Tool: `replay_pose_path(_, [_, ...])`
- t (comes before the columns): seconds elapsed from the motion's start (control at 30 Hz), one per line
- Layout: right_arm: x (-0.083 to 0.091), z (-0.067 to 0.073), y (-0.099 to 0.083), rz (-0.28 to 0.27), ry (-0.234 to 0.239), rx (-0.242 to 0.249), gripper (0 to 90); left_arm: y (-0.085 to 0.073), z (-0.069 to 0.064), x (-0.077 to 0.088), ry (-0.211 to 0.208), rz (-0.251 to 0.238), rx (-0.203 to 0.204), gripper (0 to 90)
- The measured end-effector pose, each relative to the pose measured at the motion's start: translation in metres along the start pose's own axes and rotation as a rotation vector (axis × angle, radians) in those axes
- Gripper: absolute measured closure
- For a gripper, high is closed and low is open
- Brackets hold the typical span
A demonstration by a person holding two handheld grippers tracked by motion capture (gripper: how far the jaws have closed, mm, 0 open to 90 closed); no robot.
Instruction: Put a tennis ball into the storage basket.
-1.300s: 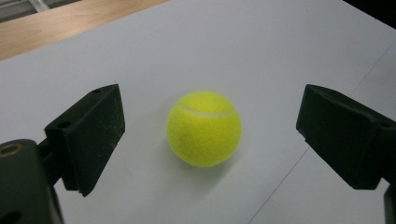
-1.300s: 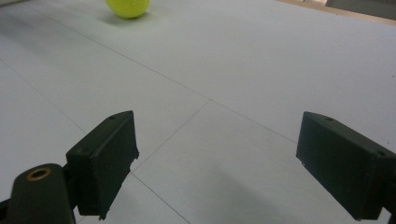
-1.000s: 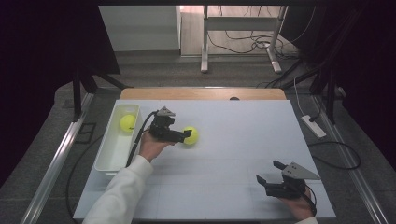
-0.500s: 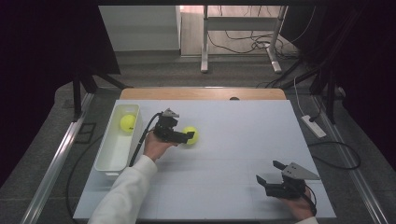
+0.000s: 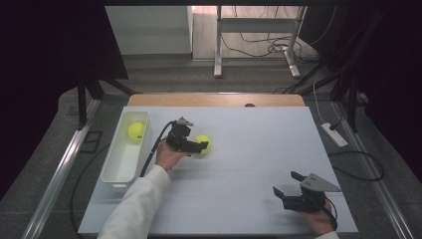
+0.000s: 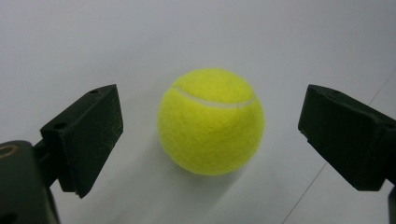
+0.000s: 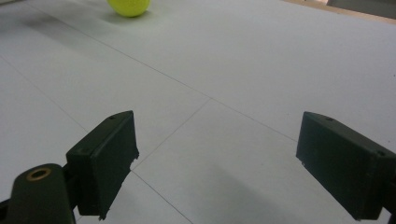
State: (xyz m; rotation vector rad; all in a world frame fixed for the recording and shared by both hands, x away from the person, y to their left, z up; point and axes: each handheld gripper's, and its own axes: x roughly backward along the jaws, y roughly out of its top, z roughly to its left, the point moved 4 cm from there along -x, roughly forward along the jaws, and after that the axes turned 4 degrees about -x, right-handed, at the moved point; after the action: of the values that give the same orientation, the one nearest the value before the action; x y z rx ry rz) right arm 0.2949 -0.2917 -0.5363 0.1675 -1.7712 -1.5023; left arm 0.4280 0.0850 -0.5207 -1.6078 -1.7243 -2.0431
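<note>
- The tennis ball lies on the white table, at about 3 o'clock from the white bin, which holds a second ball.
- It is probably light, felt-covered and springy, apt to roll; best gripped across its widest part.
- The left gripper is level with the ball, jaws wide on both sides, not touching.
- The right gripper rests at 5 o'clock, jaws wide, empty.
</note>
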Motion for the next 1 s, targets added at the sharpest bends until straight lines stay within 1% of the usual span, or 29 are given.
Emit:
replay_pose_path(0.13, [0.000,0.000,0.000,0.000,-0.001,0.000,12.2,-0.001,0.001,-0.008,-0.005,0.014,0.008,7.4])
replay_pose_path(0.17, [0.000,0.000,0.000,0.001,-0.001,-0.001,12.2,-0.001,0.000,-0.009,-0.007,0.019,0.005,7.4])
replay_pose_path(0.33, [0.000,0.000,0.000,0.001,-0.001,-0.002,12.2,-0.002,0.000,-0.014,-0.008,0.024,0.008,7.2])
replay_pose_path(0.43, [0.001,-0.001,-0.001,0.001,-0.005,0.001,12.2,-0.003,0.002,-0.018,-0.008,0.041,0.008,7.2])
replay_pose_path(0.47, [0.001,-0.001,-0.001,0.000,-0.006,0.001,12.3,-0.004,0.002,-0.020,-0.010,0.041,0.019,7.2])
replay_pose_path(0.5, [0.001,-0.001,-0.001,0.000,-0.005,0.001,12.2,-0.004,0.002,-0.021,-0.016,0.048,0.021,7.3])
replay_pose_path(0.53, [0.001,-0.001,-0.001,0.000,-0.005,0.001,12.2,-0.004,0.002,-0.021,-0.016,0.048,0.021,7.3])
replay_pose_path(0.57, [0.001,-0.001,-0.001,-0.002,-0.003,0.000,12.2,-0.006,0.002,-0.025,-0.016,0.062,0.020,7.3])
replay_pose_path(0.6, [0.001,-0.001,-0.001,-0.002,-0.003,0.001,12.3,-0.006,0.002,-0.026,-0.017,0.064,0.021,7.3])
replay_pose_path(0.67, [0.001,-0.001,-0.001,-0.002,-0.003,0.001,12.3,-0.007,0.002,-0.027,-0.018,0.072,0.019,7.3])
replay_pose_path(0.73, [0.002,-0.001,-0.001,-0.002,-0.004,0.001,12.2,-0.008,0.003,-0.028,-0.019,0.081,0.027,7.7])
replay_pose_path(0.83, [0.002,-0.001,-0.001,-0.001,-0.004,0.001,12.3,-0.008,0.003,-0.028,-0.020,0.087,0.033,10.6])
replay_pose_path(0.87, [0.002,-0.001,-0.001,-0.002,-0.004,0.002,12.2,-0.008,0.003,-0.028,-0.026,0.086,0.037,12.3])
replay_pose_path(0.93, [0.002,-0.001,-0.001,-0.001,-0.005,0.002,12.2,-0.008,0.002,-0.029,-0.046,0.084,0.037,21.6])
replay_pose_path(0.97, [0.002,-0.001,-0.001,-0.001,-0.005,0.002,12.2,-0.008,0.002,-0.029,-0.046,0.084,0.037,25.2])
replay_pose_path(1.0, [0.002,-0.001,-0.001,-0.001,-0.005,0.001,12.2,-0.008,0.002,-0.028,-0.045,0.084,0.029,25.2])
